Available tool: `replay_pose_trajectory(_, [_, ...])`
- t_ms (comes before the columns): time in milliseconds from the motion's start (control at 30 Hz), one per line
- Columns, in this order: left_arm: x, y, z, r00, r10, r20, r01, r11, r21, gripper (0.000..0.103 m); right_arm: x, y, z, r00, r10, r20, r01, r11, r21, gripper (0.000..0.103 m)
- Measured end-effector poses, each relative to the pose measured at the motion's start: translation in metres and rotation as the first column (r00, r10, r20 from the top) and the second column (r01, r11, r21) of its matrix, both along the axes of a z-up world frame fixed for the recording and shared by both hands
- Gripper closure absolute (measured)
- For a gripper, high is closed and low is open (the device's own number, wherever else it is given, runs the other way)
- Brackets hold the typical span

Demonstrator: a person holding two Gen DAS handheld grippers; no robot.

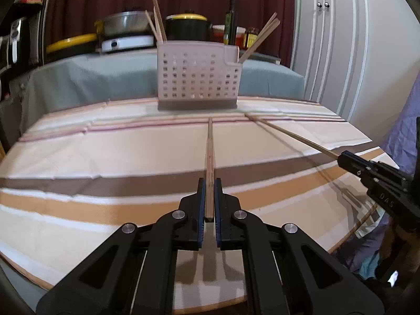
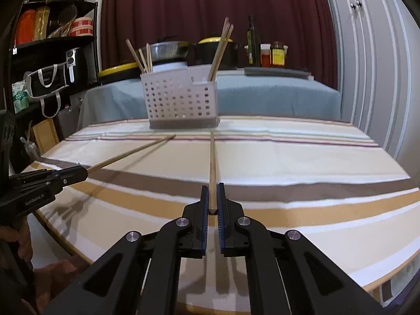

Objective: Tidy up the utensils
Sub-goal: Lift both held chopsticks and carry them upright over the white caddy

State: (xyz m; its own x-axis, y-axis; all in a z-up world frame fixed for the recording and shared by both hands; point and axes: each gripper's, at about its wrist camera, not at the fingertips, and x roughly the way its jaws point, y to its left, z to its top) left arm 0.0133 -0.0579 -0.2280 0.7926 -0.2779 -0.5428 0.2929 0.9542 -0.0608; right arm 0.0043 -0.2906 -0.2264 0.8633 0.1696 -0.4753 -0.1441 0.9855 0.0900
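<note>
1. The left gripper [image 1: 209, 183] is clenched on a wooden chopstick [image 1: 209, 157]: its two blue-lined fingers [image 1: 201, 197] press against the stick's sides with almost no gap, and the butt end sits between the pads.
2. That chopstick runs straight forward above the striped tablecloth [image 1: 105, 157], its far tip pointing at the base of the white perforated utensil basket [image 1: 197, 78].
3. In the right wrist view the left gripper [image 2: 85, 172] enters from the left edge with its chopstick [image 2: 131, 152] slanting toward the basket [image 2: 181, 97]; a hand [image 2: 18, 239] holds its handle.
4. The basket stands upright near the far edge of the tablecloth. Several chopsticks [image 1: 157, 21] lean in its left compartment, and more chopsticks [image 1: 262, 36] lean out of the small right one.
5. The right gripper [image 2: 213, 186] grasps a second chopstick [image 2: 213, 162] in the same way, blue fingers [image 2: 221, 199] nearly together on the stick, the butt end just inside the pads.
6. This second chopstick also points forward, its tip close to the basket's right front corner.
7. From the left wrist view the right gripper [image 1: 341, 157] shows at the right edge, its chopstick [image 1: 288, 135] angled inward toward the basket.
8. Behind the table, pots [image 1: 186, 26] and bottles [image 1: 231, 23] stand on a blue-covered surface.
</note>
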Motion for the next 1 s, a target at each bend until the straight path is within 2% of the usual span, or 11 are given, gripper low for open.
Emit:
replay_pose_trajectory(233, [-0.012,0.002,0.034,0.992,0.002,0.123,-0.006,1.000,0.030,0.096,-0.007,0.000,0.030,0.998,-0.010,0.068,0.011,1.000,-0.008,0.096])
replay_pose_trajectory(467, [-0.025,0.010,0.082,0.970,0.017,0.242,-0.019,1.000,0.007,0.096,-0.012,-0.001,0.067,0.988,-0.019,0.152,0.020,1.000,-0.005,0.096])
replay_pose_trajectory(700, [-0.021,0.031,0.114,0.956,0.079,0.282,-0.073,0.997,-0.031,0.096,-0.009,-0.003,0.103,0.979,-0.025,0.202,0.026,1.000,-0.002,0.096])
replay_pose_trajectory(1000, [-0.005,0.046,0.124,0.946,0.138,0.294,-0.133,0.990,-0.035,0.096,0.014,0.005,0.122,0.979,-0.007,0.206,0.010,1.000,-0.015,0.096])
